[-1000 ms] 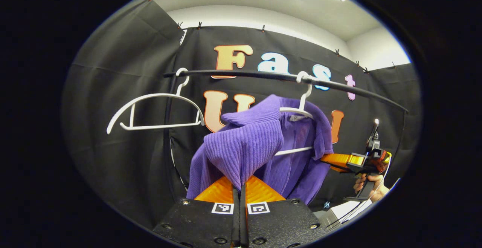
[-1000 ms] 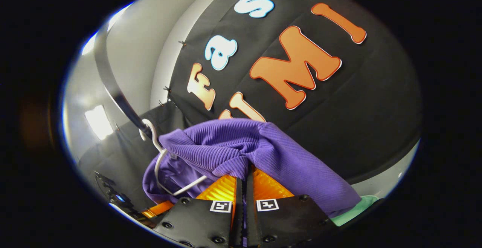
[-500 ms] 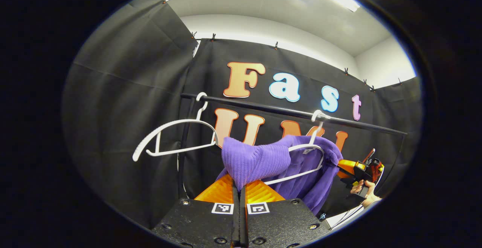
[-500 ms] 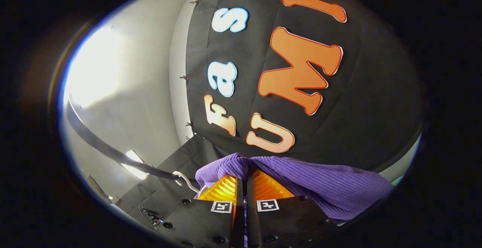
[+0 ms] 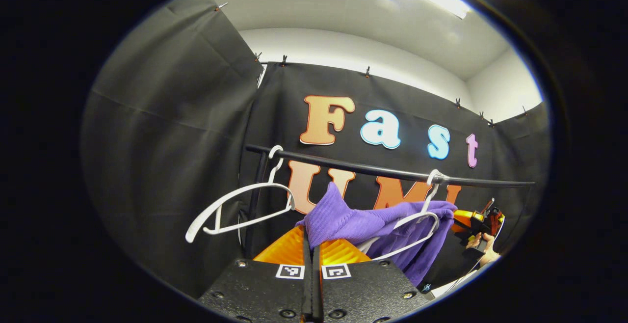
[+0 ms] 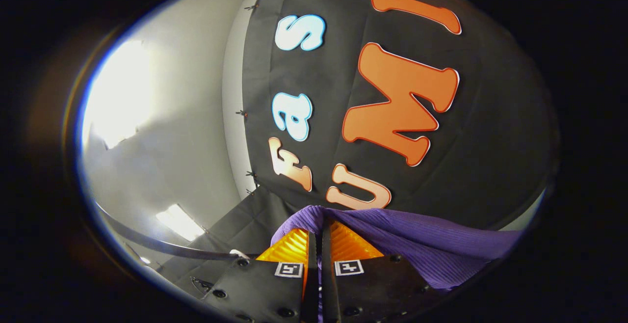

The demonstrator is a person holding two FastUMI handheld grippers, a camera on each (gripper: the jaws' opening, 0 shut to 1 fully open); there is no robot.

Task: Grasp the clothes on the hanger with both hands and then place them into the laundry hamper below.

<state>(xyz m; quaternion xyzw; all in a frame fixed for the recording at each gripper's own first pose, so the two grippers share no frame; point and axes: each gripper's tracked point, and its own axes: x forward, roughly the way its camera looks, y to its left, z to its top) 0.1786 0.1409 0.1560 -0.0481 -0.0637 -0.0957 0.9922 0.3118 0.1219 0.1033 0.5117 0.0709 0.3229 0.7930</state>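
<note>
Cloth walls of the booth (image 5: 162,131) close the scene on the far side and at nine o'clock, and in front of them runs the black rail (image 5: 373,170), sloping gently from ten o'clock down toward three in the left gripper view. From it hang two white hangers: a bare hanger (image 5: 235,210) at nine o'clock of the garment, and the loaded hanger (image 5: 417,225) whose hook sits farther along toward three. The purple sweater (image 5: 363,222) lies draped over that hanger, stretched taut between two pinches, likely so it can be drawn off the hanger's arms rather than dragged with it. The left gripper (image 5: 312,244) has its fingers pressed together on a peak of the knit at six o'clock; the right gripper (image 6: 321,237) likewise clamps a fold in its own view, and shows small at three o'clock in the left gripper view with a hand (image 5: 478,244) beneath it. Open room lies below the rail; the bare hanger is near and could snag. The hamper is out of sight, so the drop path cannot be judged.
</note>
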